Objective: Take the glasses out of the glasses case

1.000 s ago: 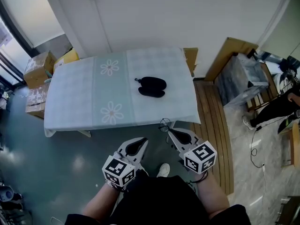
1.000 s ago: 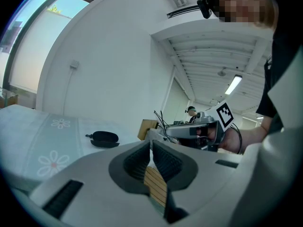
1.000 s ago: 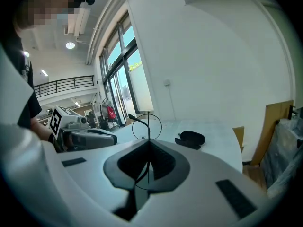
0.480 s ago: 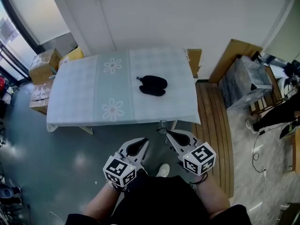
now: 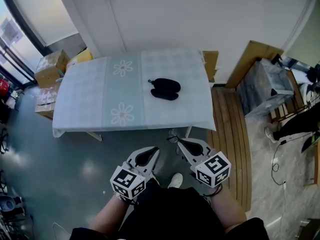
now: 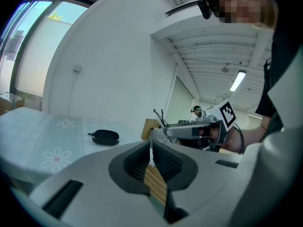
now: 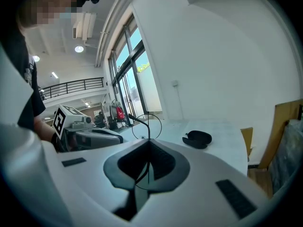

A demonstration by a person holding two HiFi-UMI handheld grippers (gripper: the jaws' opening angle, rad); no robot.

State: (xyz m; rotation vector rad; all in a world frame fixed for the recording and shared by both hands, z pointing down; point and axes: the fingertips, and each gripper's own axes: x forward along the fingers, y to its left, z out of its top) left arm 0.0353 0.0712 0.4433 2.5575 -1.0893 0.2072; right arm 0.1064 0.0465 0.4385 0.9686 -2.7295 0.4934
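**Holding the glasses in the right tool, case on the table**

Reading the head view first: both tools are low in frame, close to my operator's body and well short of the table (image 5: 85,99). The table carries a pale checked cloth with flower prints.

Glasses case (image 5: 165,88): black, lying on the right half of the cloth, near the far edge. It looks open, two dark halves one against the other. I see it from both gripper views as well (image 6: 105,137) (image 7: 197,139), well apart from either tool.

Right gripper (image 5: 181,142): its own view (image 7: 148,143) shows the jaws clenched on a thin dark wire of the glasses (image 7: 147,126). One round wire rim stands up just beyond the jaw tips. In the head view the glasses (image 5: 173,135) are a small dark loop at the tip of this tool, over the floor just in front of the table's near edge.

Left gripper (image 5: 150,153): its own view (image 6: 151,143) shows the jaws drawn together with only a sliver of light between the pads. Nothing is between them; I see wooden decking (image 5: 227,129) through the gap lower down.

The two tools sit side by side, apart, each visible in the other's view.

Cardboard boxes (image 5: 50,66) are stacked on the floor at the table's left end.
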